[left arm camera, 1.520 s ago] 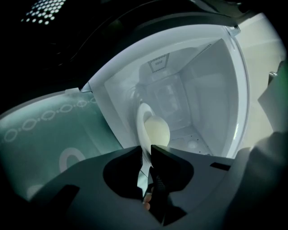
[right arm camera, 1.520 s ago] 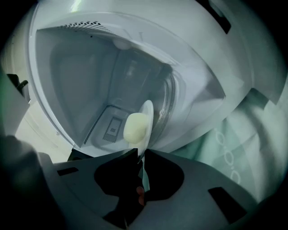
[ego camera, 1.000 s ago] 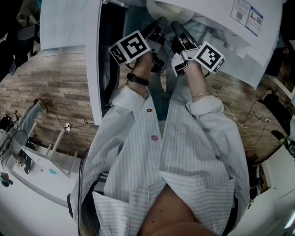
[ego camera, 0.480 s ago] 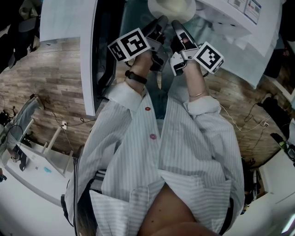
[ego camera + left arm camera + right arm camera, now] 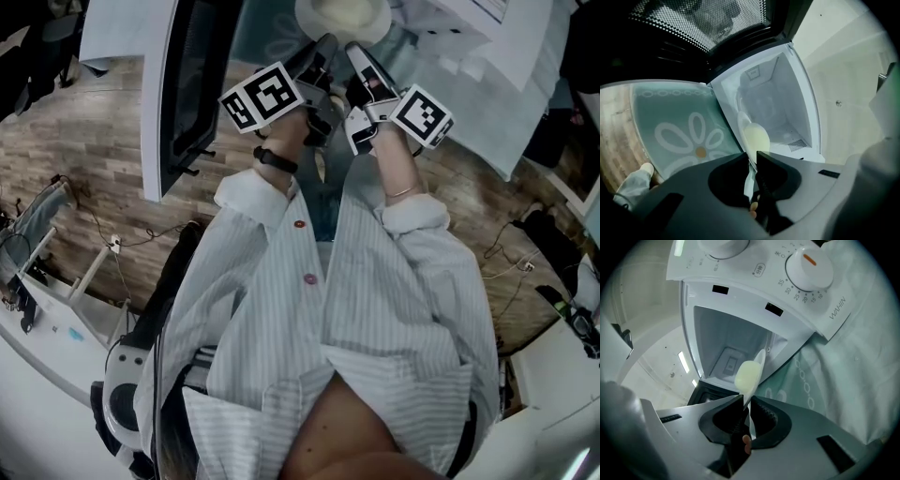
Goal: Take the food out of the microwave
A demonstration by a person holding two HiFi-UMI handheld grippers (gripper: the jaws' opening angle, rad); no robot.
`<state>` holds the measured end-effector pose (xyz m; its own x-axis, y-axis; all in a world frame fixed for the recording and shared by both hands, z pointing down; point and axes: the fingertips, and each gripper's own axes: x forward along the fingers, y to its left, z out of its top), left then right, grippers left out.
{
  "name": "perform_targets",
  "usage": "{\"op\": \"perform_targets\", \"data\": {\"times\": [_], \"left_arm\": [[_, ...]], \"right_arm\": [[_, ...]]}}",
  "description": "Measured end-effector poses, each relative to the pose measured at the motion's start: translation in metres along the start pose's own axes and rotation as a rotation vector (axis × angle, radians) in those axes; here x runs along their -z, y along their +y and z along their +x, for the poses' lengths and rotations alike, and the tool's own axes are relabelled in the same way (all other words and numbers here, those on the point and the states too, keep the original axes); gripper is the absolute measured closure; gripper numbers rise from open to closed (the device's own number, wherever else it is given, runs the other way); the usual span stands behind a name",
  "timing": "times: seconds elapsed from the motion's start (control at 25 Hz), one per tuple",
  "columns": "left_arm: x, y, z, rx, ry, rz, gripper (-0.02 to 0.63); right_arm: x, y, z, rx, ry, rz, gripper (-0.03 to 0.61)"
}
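Note:
A white plate (image 5: 342, 17) carrying a pale yellow food (image 5: 757, 136) hangs in front of the open microwave (image 5: 726, 348). Both grippers hold it by its near rim. My left gripper (image 5: 323, 49) is shut on the left part of the rim. Its jaws have just opened a touch, and the rim is still pinched between them. My right gripper (image 5: 354, 52) is shut on the right part of the rim. In the left gripper view the plate (image 5: 743, 124) shows edge-on above my left gripper (image 5: 751, 161). The right gripper view shows the food (image 5: 747, 373) above my right gripper (image 5: 746, 404).
The microwave's dark door (image 5: 183, 84) stands swung open at the left. Its white control panel with two dials (image 5: 808, 263) is at the right. A teal tablecloth with daisy print (image 5: 679, 131) covers the table under the microwave. Wood floor, cables and a chair lie below left.
The plate has come a little nearer to the person and further clear of the microwave. The open door now sits further left in the head view. Both grips are unchanged.

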<state>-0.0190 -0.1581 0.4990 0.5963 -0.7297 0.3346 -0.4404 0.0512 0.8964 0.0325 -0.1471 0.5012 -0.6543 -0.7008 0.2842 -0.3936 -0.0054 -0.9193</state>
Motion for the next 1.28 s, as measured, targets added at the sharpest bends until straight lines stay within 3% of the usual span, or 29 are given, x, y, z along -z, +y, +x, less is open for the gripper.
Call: {"op": "perform_targets", "data": {"times": [0.4, 0.64, 0.96, 1.28], "left_arm": [[0.045, -0.038, -0.039, 0.013, -0.063, 0.016, 0.557], [0.049, -0.06, -0.056, 0.033, -0.086, 0.025, 0.557], [0.065, -0.1, -0.092, 0.088, -0.118, 0.062, 0.557], [0.072, -0.129, -0.114, 0.138, -0.106, 0.081, 0.557]], "right_arm": [[0.014, 0.02, -0.062, -0.061, 0.038, -0.032, 0.513], [0.017, 0.041, -0.08, -0.096, 0.035, -0.037, 0.514], [0.022, 0.083, -0.119, -0.19, 0.028, -0.146, 0.514], [0.026, 0.109, -0.144, -0.214, 0.013, -0.148, 0.514]]}}
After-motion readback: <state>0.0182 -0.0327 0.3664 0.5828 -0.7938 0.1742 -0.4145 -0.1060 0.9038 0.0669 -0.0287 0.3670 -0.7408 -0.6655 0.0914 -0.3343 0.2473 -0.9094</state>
